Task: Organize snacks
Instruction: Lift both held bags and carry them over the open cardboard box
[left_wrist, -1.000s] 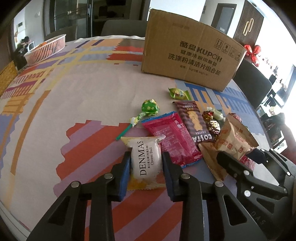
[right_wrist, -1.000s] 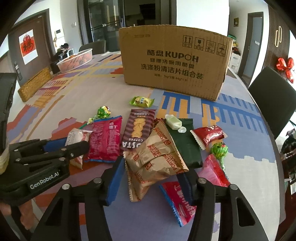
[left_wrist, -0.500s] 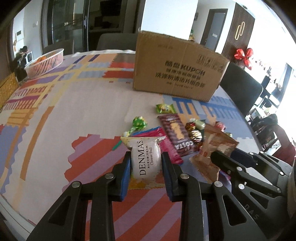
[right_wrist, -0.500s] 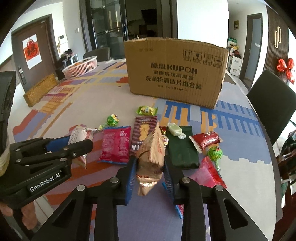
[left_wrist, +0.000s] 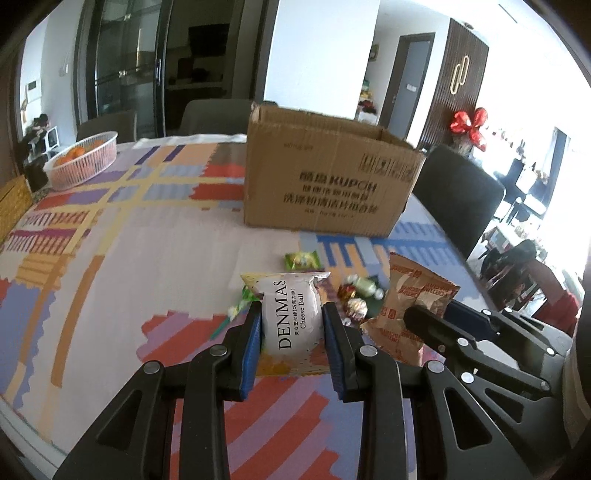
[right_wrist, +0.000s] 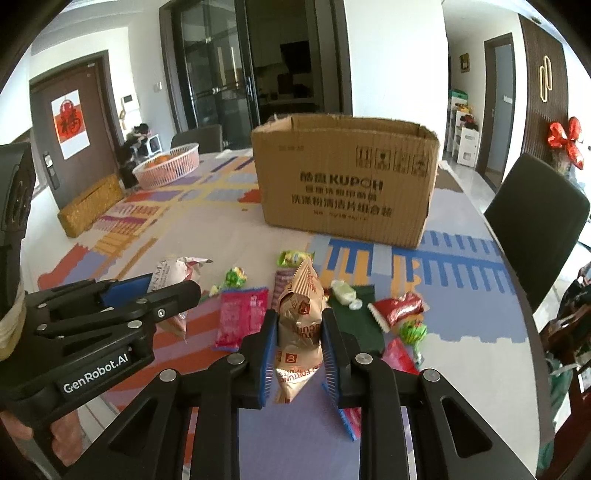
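Note:
My left gripper (left_wrist: 291, 325) is shut on a white DENMAS Cheese Ball packet (left_wrist: 291, 314) and holds it above the table. My right gripper (right_wrist: 299, 332) is shut on a crumpled brown fortune biscuit bag (right_wrist: 301, 321), also lifted. Both show in each other's views: the left gripper (right_wrist: 162, 291) at the left, the brown bag (left_wrist: 410, 306) at the right. An open cardboard box (right_wrist: 347, 184) stands behind the snacks. Several snacks lie on the patterned tablecloth: a pink packet (right_wrist: 242, 314), a dark green packet (right_wrist: 360, 317), a red packet (right_wrist: 399, 308), green candies (right_wrist: 293, 256).
A pink basket with oranges (right_wrist: 168, 168) sits at the far left of the table (left_wrist: 110, 258). Dark chairs (right_wrist: 539, 229) stand at the right and behind the table. The table's near edge (left_wrist: 22, 413) runs just below the left gripper. A woven box (right_wrist: 90, 205) lies at the left.
The right gripper closed on the brown bag and raised it off the table. The left gripper rose with the white packet. Both views now look more level, toward the box.

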